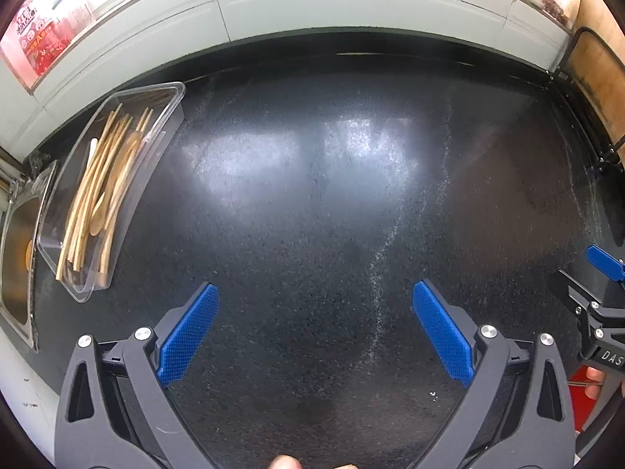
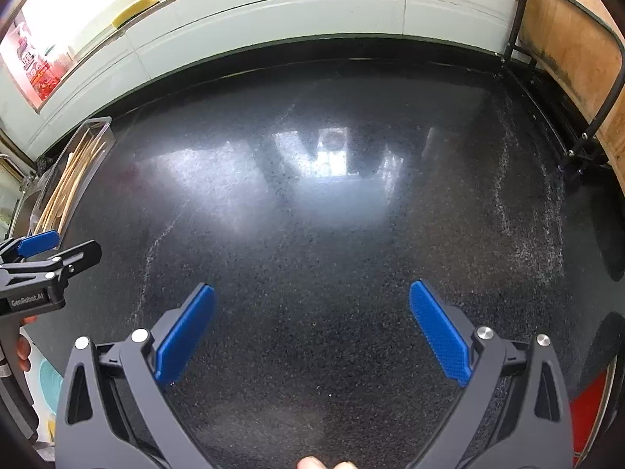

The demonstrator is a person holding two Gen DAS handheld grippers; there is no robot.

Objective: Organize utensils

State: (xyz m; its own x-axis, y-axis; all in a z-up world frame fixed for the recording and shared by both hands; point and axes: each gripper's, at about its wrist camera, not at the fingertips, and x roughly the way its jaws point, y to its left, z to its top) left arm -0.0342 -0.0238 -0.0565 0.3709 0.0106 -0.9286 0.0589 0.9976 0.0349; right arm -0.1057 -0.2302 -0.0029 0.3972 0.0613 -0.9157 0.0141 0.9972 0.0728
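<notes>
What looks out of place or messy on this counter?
Little stands out. The wooden utensils lie loosely heaped in the clear tray by the sink. Both grippers, left and right, hover open and empty.

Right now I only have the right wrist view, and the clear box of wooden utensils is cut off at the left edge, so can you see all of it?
Observer: Yes. In the left wrist view the whole clear box shows, with chopsticks and wooden spoons lying lengthwise inside.
Operator: Anything beyond the box on that side?
Observer: A metal sink sits right beside the box, on its far side from the grippers.
Operator: Is the left gripper holding anything?
Observer: No. The left gripper is open and empty over the bare black counter.
Operator: And mine?
Observer: The right gripper is open and empty too.
</notes>
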